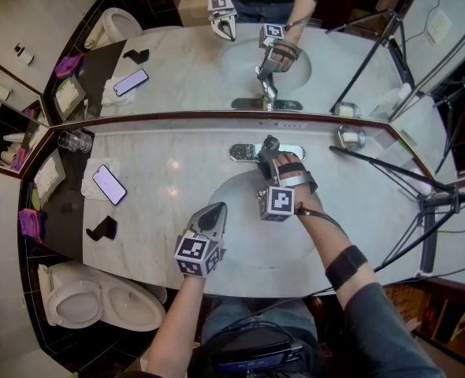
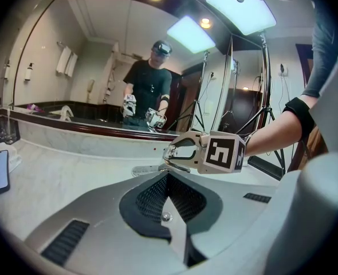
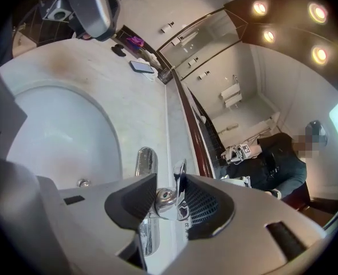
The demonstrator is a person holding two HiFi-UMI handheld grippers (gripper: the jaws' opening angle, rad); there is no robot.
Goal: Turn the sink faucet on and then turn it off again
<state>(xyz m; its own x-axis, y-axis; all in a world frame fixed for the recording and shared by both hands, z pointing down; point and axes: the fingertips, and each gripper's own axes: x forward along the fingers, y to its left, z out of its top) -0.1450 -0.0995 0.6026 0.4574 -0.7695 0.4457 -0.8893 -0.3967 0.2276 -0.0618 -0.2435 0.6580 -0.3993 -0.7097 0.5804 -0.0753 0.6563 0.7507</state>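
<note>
On a marble counter the faucet stands at 12 o'clock of the basin, hard against the mirror. The right gripper reaches across the basin from 5 o'clock and has its fingers narrowed onto the faucet. In the right gripper view the chrome handle stands between the two pads, and both pads press on it. The left gripper hangs over the basin's 8 o'clock edge, well apart from the faucet, with its fingers closed together and nothing between them. Its view looks across at the right gripper at the faucet. No water can be made out at the spout. A phone lies face up on a white cloth at 9 o'clock of the basin, and glasses stand near the mirror at 10 o'clock. A small black object lies near the counter's edge at 8 o'clock. A soap dish sits at 2 o'clock, beside a tripod leg. A toilet stands below the counter at 7 o'clock.
</note>
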